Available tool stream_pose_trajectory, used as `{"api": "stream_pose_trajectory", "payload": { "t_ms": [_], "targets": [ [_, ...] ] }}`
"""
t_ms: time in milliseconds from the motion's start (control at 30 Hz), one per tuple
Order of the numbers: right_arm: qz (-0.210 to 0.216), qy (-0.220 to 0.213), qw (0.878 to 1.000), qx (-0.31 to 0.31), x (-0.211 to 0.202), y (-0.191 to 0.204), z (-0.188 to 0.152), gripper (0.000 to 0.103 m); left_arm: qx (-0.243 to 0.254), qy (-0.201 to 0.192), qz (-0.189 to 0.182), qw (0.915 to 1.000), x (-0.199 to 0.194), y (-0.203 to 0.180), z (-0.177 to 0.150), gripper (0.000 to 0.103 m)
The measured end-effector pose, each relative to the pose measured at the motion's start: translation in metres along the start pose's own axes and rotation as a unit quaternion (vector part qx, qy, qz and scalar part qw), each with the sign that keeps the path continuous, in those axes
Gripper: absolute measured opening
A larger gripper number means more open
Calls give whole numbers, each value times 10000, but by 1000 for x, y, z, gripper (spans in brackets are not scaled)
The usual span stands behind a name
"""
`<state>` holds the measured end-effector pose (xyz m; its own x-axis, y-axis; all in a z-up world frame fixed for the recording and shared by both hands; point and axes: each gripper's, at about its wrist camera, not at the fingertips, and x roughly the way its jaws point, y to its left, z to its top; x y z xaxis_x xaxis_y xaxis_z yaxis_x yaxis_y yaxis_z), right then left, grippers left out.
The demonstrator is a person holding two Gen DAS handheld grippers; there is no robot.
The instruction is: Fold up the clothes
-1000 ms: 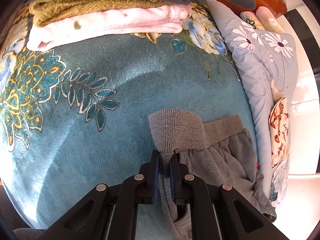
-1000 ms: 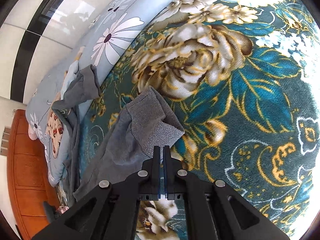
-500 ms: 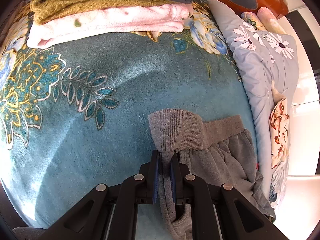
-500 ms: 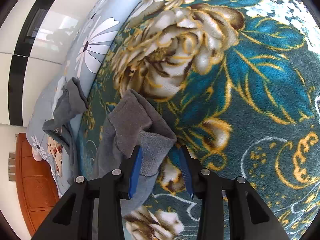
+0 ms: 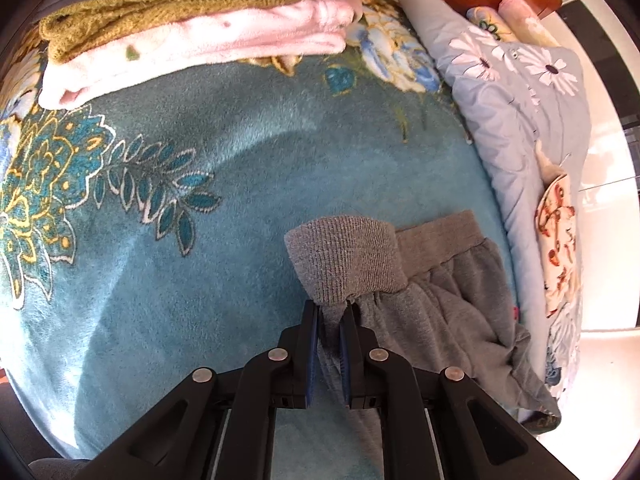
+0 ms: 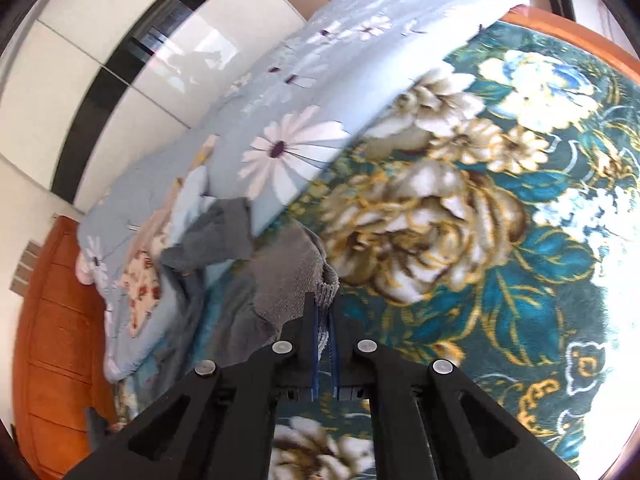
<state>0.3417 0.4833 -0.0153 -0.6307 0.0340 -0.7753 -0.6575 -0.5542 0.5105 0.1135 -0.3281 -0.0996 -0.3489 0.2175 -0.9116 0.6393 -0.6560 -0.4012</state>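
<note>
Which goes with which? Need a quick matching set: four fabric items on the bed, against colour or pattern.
Items:
1. sweatpants
2. knit garment
3. fleece garment
4. quilt

Looks:
A. pale blue with white daisies
B. plain grey, ribbed cuffs
C. mustard yellow
D. soft pink

Pairs: 1-B, 2-C, 3-D, 4-A

Both the left gripper and the right gripper have their jaws shut on the sweatpants' grey fabric.

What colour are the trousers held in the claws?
Plain grey trousers, ribbed cuff included; clearest in the left wrist view.
</note>
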Motion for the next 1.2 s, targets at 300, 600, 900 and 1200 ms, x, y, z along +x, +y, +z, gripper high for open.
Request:
{"api": "stream_pose_trajectory", "payload": {
  "t_ms": [300,600,900,1200],
  "targets": [
    [-459,427,9957,683,28,-50,-25,4,-90,25,149,9998,3,5,-2,10],
    [-858,820,9898,793,47,-59,-38,5,-375,176,216,9989,8,14,-2,13],
    [-1397,502,9883,339,13,-51,-20,10,-913,229,27,9956,7,28,-1,22],
    [-288,1227,9397,-3180,100,147,-72,28,-983,87,-223,9949,-2,30,-5,60]
  ]
}}
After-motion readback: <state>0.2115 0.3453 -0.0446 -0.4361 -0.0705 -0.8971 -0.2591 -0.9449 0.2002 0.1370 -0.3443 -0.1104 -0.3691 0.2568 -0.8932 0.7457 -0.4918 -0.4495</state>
